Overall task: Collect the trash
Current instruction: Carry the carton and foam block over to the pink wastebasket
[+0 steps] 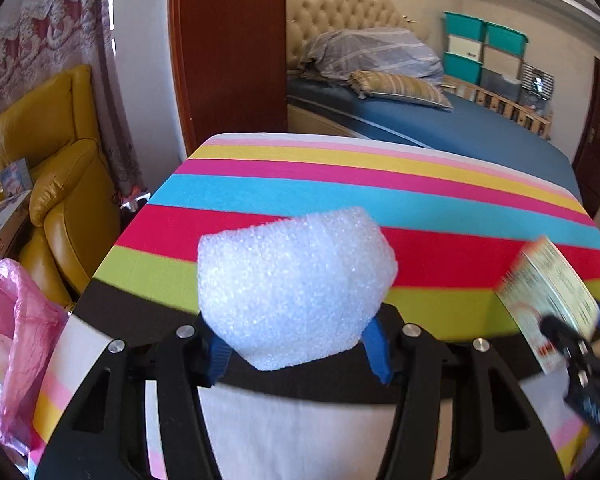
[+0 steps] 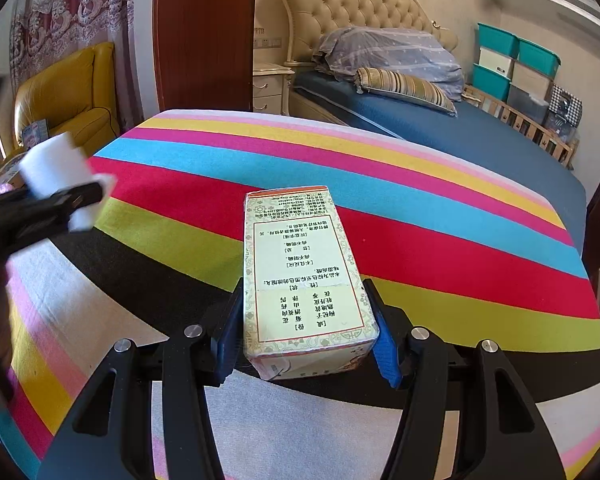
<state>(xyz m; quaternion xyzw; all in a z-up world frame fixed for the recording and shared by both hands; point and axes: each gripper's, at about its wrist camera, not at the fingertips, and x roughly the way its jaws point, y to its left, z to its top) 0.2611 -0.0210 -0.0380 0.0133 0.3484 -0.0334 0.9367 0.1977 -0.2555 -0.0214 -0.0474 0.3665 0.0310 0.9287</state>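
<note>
Left gripper (image 1: pixel 296 354) clamps the foam chunk (image 1: pixel 296 288), right gripper (image 2: pixel 306 344) grips the carton (image 2: pixel 304 276); both unbagged, pink bag (image 1: pixel 16 320) at nine o'clock.

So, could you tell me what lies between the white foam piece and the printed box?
Nothing but bare striped cloth: in the right wrist view, the foam piece in the left gripper and the printed box have only cloth between them.

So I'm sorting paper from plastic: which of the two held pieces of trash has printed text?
The cardboard box in the right gripper; the left gripper holds a plain white foam piece.
</note>
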